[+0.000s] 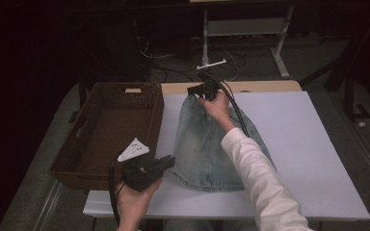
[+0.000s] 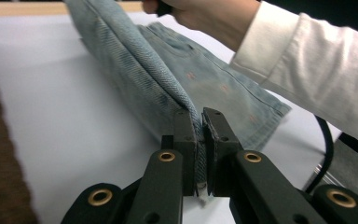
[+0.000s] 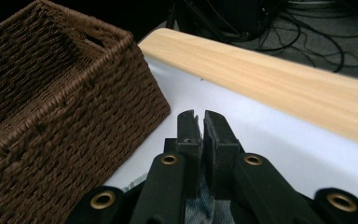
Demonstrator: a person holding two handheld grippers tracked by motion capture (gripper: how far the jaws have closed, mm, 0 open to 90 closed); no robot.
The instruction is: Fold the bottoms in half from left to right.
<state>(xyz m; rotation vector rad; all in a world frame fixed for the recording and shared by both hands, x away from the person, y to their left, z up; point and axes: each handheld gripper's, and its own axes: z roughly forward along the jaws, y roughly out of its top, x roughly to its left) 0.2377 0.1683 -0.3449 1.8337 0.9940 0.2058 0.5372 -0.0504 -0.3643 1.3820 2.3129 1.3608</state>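
Both grippers clamped on denim shorts (image 1: 207, 139) lying beside wicker basket (image 1: 107, 130): left gripper (image 2: 200, 140) pinching hem, right gripper (image 3: 200, 135) pinching waistband. Thin bites; could slip free when lifted.

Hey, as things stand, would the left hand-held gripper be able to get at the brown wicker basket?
Probably yes: the basket sits right beside the left hand-held gripper with nothing between them, but its jaws are shut on the denim garment, so it would bring that along.
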